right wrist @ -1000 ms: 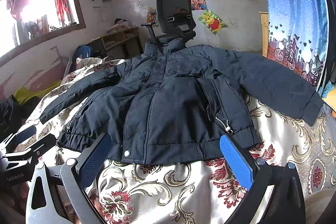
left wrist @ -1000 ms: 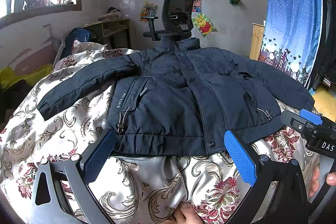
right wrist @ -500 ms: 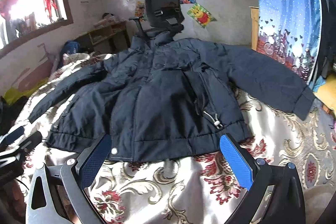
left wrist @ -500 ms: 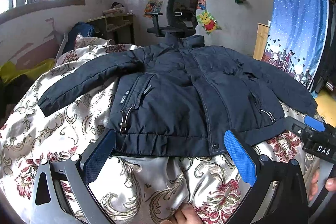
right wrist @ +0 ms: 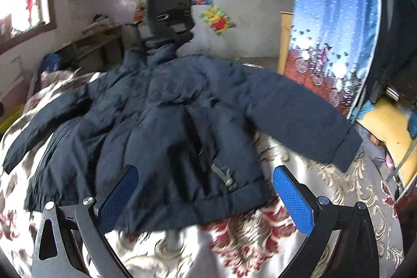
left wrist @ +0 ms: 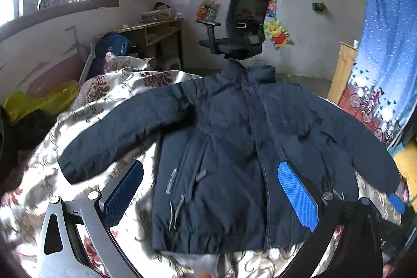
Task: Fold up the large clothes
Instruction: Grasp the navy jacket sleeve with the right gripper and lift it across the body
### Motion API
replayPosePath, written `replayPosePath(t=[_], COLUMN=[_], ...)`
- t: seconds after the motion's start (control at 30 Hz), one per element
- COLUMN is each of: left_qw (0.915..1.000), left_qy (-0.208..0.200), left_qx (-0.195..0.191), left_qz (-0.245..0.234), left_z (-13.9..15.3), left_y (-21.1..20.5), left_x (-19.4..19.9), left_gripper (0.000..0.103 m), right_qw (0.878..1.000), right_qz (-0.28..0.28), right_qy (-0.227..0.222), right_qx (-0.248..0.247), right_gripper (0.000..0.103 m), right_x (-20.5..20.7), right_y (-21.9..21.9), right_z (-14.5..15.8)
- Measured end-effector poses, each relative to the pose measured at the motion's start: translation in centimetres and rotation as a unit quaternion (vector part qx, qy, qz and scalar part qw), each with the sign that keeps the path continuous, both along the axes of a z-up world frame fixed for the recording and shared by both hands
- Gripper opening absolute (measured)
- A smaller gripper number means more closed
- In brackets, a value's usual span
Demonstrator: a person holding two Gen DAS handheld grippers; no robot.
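Navy padded jacket [left wrist: 234, 147] lies face up, sleeves spread, on floral bedspread [left wrist: 39, 186]. Left gripper [left wrist: 211, 189] and right gripper [right wrist: 206, 192]: jaws wide, empty, apparently hovering over the near hem.

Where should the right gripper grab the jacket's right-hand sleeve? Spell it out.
Grip the sleeve at its cuff, coming from the outer side. It lies spread flat, stretched out from the jacket on the bedspread, so the cuff edge is free for the open right gripper.

Left hand-held gripper [left wrist: 211, 193] jaws spread wide, empty; right hand-held gripper [right wrist: 206, 196] likewise.
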State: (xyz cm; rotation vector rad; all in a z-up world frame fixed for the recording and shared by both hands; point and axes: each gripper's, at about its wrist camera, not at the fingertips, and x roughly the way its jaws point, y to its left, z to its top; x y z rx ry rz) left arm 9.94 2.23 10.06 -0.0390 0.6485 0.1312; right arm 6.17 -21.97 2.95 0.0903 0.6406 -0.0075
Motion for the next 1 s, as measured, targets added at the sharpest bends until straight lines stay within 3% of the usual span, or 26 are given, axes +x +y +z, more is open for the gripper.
replayPosePath(t=[0.17, 0.33, 0.47, 0.57, 0.67, 0.87, 1.0], left_qw=[0.9994, 0.9999, 0.9998, 0.9992, 0.9977, 0.9913, 0.9824], left_qy=[0.034, -0.001, -0.012, -0.004, 0.004, 0.027, 0.064], left_qx=[0.002, -0.009, 0.009, 0.022, 0.031, 0.038, 0.061], left_qz=[0.005, 0.004, -0.012, -0.032, -0.06, -0.123, -0.164], left_z=[3.6, 6.8, 7.7, 6.3, 3.5, -3.5, -6.9], left_y=[-0.5, -1.2, -2.1, -2.9, -3.4, -3.7, -5.1], left_x=[4.1, 6.6, 9.8, 12.6, 15.8, 21.5, 25.8], left_gripper=[0.102, 0.102, 0.102, 0.102, 0.102, 0.102, 0.102], right_qw=[0.996, 0.985, 0.973, 0.95, 0.923, 0.897, 0.857], right_qz=[-0.036, -0.059, -0.075, -0.092, -0.131, -0.206, -0.274], right_qy=[0.008, 0.053, 0.088, 0.131, 0.138, 0.065, 0.013], right_qx=[0.076, 0.153, 0.199, 0.267, 0.334, 0.386, 0.435], right_gripper=[0.103, 0.103, 0.103, 0.103, 0.103, 0.103, 0.103], right_x=[3.1, 6.4, 8.2, 9.3, 10.0, 10.9, 10.6], right_y=[-4.0, -8.8, -11.6, -13.2, -14.6, -16.2, -17.5], right_z=[0.1, -1.1, -2.5, -4.7, -6.8, -9.4, -11.3])
